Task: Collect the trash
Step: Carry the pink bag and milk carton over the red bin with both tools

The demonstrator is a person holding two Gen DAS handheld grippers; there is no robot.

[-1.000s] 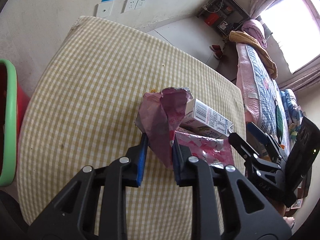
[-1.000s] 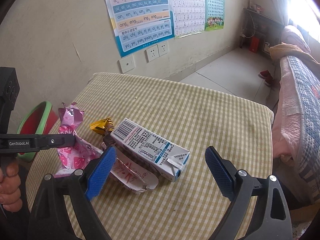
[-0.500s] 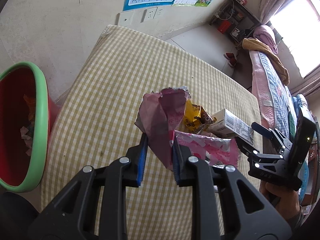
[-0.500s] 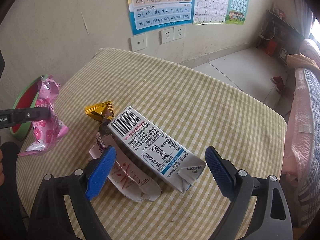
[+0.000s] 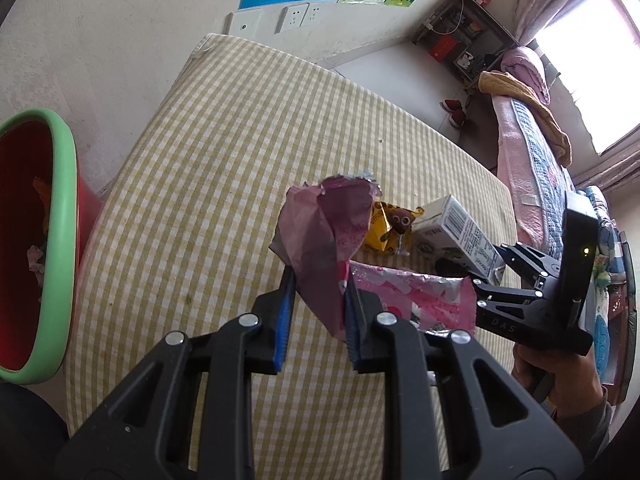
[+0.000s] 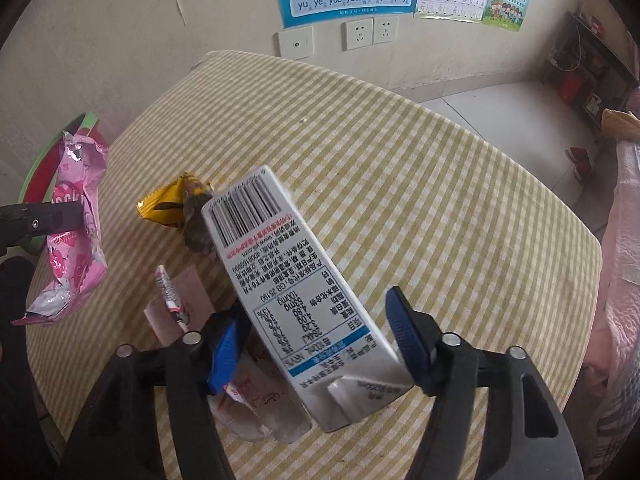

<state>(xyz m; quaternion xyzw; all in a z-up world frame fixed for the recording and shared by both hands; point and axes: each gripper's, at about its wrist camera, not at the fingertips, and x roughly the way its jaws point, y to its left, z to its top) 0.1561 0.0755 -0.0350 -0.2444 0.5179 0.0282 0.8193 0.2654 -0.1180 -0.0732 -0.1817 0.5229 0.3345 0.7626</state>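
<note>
My left gripper (image 5: 318,280) is shut on a crumpled pink snack wrapper (image 5: 332,236) and holds it above the checked table (image 5: 224,152); the wrapper also shows in the right wrist view (image 6: 76,232). My right gripper (image 6: 316,340) has closed around a white milk carton (image 6: 288,280), blue pads touching its sides near the folded end. The carton also shows in the left wrist view (image 5: 460,232). A yellow wrapper (image 6: 168,204) and a pale pink torn wrapper (image 6: 180,300) lie on the table by the carton.
A red bin with a green rim (image 5: 40,240) stands at the table's left edge, with some trash inside. A wall with sockets (image 6: 360,36) and posters is behind the table. A bed (image 5: 532,128) lies to the right.
My right gripper moved forward and closed its fingers onto the milk carton. My left gripper carried the pink wrapper left, toward the bin side.
</note>
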